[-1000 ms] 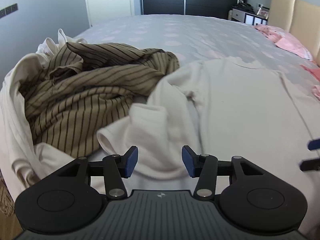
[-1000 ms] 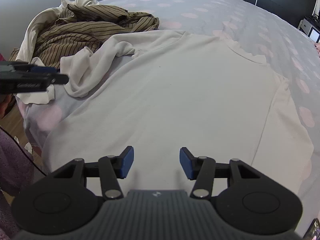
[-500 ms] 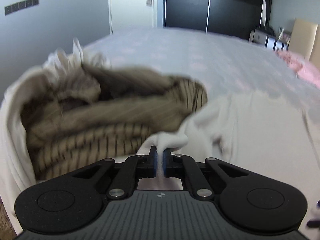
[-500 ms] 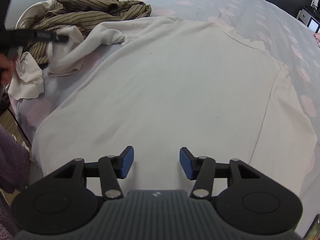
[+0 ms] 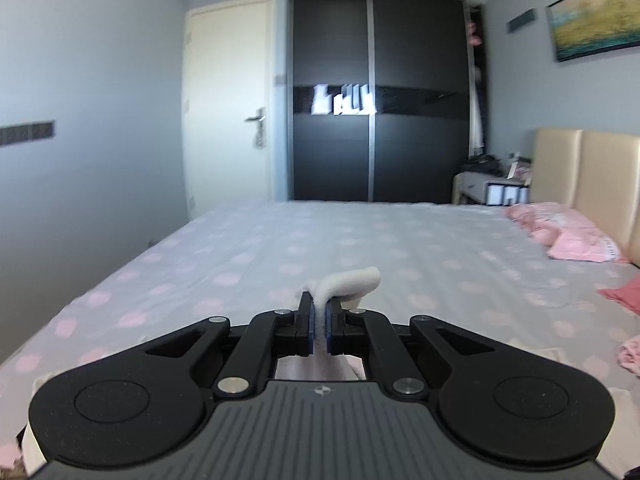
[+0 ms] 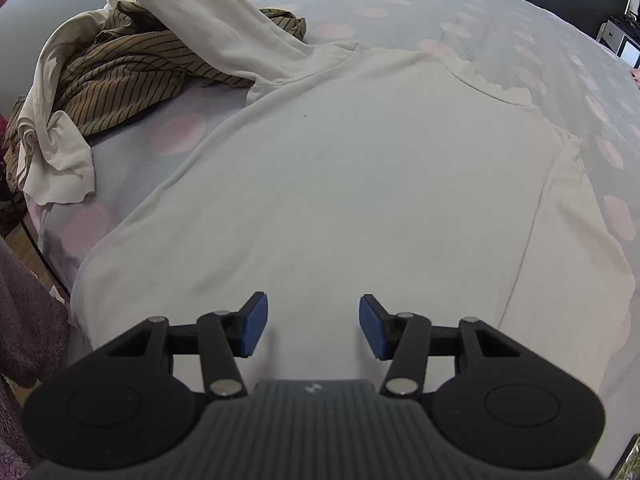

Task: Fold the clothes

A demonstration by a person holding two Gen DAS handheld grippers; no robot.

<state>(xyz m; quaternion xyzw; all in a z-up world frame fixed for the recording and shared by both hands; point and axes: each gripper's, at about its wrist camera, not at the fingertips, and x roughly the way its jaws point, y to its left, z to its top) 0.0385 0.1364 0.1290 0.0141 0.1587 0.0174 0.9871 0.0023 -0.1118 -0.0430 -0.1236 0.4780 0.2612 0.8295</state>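
Since the earlier frame, left claw point(image 5: 319, 326) has shut on the cuff of the white top's sleeve point(image 6: 224, 28) and risen, so its view now looks level across the bed point(image 5: 360, 240) instead of down at the laundry. Cuff fabric bulges above the pinched blue pads. From the right wrist view, the sleeve runs taut, up and out of frame at upper left, over the striped garment point(image 6: 120, 72). White top point(image 6: 340, 200) lies flat on the bed, collar away from the camera. Right claw point(image 6: 313, 330) hovers half open above the hem, gripping nothing. Likely faults: the grip covers only the cuff edge, so further pull may slip it free; with the body unpinned, tension may drag the shoulder and wrinkle the spread torso; the sleeve may snag the striped garment.
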